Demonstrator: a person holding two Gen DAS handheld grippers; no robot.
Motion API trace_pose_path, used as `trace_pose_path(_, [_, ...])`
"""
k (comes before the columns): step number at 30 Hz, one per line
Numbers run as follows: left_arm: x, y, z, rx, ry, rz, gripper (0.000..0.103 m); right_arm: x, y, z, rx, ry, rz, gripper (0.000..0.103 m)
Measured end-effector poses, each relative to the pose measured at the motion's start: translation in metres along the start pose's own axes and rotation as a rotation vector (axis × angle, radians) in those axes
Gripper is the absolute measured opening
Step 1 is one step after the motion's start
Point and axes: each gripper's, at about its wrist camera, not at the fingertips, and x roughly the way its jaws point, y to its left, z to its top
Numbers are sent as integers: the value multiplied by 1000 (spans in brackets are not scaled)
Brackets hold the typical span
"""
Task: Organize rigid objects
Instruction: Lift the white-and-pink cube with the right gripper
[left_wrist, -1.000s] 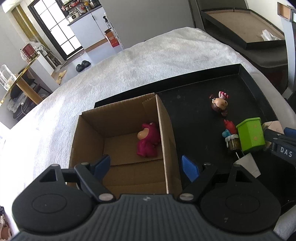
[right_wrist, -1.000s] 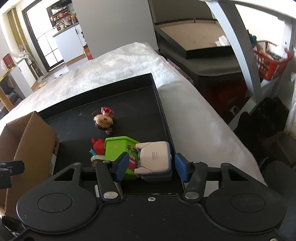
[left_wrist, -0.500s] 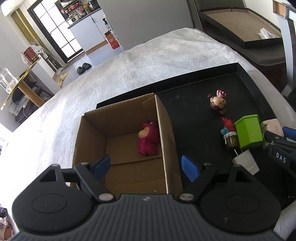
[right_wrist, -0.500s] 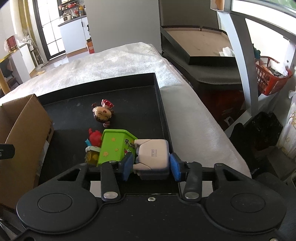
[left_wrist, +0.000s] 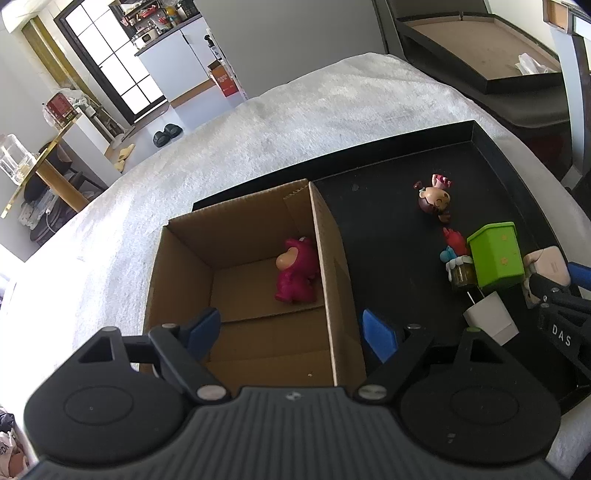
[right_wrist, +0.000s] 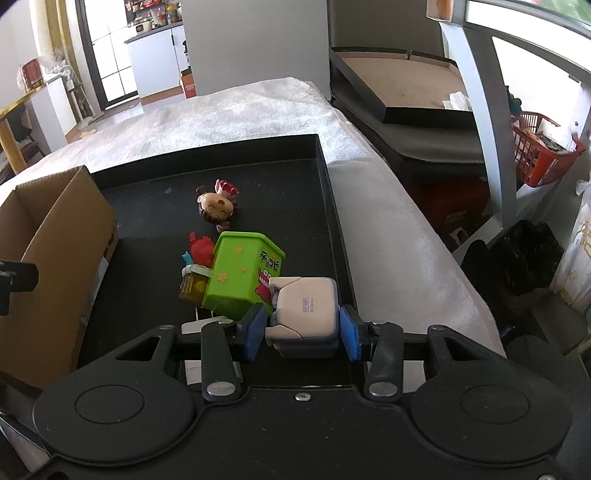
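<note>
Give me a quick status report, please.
Right gripper just closed on beige block toy. Left gripper open over cardboard box. Green box touching.

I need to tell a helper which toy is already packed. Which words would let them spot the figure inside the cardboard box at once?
On the white cloth, find the open cardboard box standing beside the black tray. Inside, by the wall nearest the tray, lies a magenta bear figure with a tan snout. It is the only toy in the box; the others lie on the tray.

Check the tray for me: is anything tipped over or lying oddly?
Yes. The green box is tilted, leaning among the small toys, and the big-headed doll lies on its side on the black tray. The pink bear in the cardboard box is lying down too.
</note>
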Motion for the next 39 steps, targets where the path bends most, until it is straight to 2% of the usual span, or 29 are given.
trace_pose_path(8, [8, -7, -2, 13, 16, -6, 83, 12, -1, 1, 14, 28, 0, 44])
trace_pose_path(18, [1, -2, -4, -4, 13, -17, 83, -1, -3, 4, 25, 3, 18, 42])
trace_pose_path(39, [-24, 48, -15, -108, -8, -35, 83, -50, 19, 27, 1, -45, 43, 43])
